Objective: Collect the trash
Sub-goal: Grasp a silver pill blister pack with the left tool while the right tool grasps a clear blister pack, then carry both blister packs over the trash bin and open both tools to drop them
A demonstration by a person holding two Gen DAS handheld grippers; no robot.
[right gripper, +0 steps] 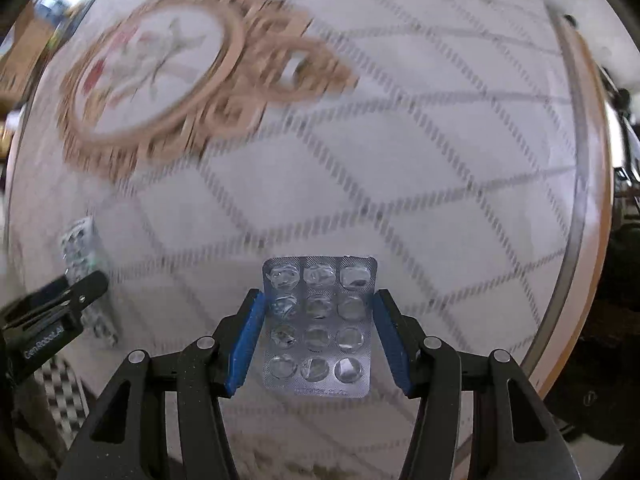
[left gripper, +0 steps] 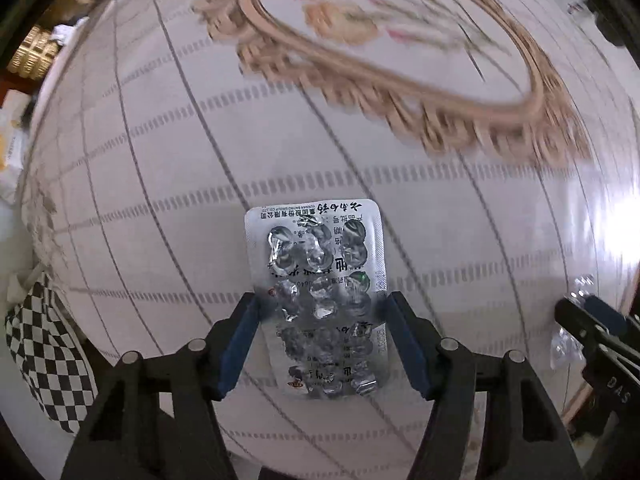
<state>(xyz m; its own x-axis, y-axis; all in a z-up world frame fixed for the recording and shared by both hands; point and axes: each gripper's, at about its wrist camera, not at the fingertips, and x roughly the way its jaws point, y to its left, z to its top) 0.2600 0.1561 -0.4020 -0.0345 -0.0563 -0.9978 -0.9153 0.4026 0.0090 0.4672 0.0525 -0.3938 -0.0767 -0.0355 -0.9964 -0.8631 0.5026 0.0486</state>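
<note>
In the left wrist view a used silver blister pack with printed text [left gripper: 320, 304] sits between my left gripper's [left gripper: 320, 300] blue pads, which press its long edges. In the right wrist view a second used blister pack with empty round pockets [right gripper: 318, 326] sits between my right gripper's [right gripper: 318, 300] blue pads, held by its edges. Both packs hang just above the white round table [left gripper: 160, 200]. The right gripper with its pack shows at the left view's right edge [left gripper: 592, 320]; the left gripper with its pack shows at the right view's left edge [right gripper: 80, 292].
A wooden embroidery hoop with flower stitching [left gripper: 380, 40] lies on the table beyond the grippers and also shows in the right wrist view [right gripper: 160, 80]. A black-and-white checkered cloth [left gripper: 44, 352] hangs at the table's left edge. The wooden table rim [right gripper: 592, 220] curves on the right.
</note>
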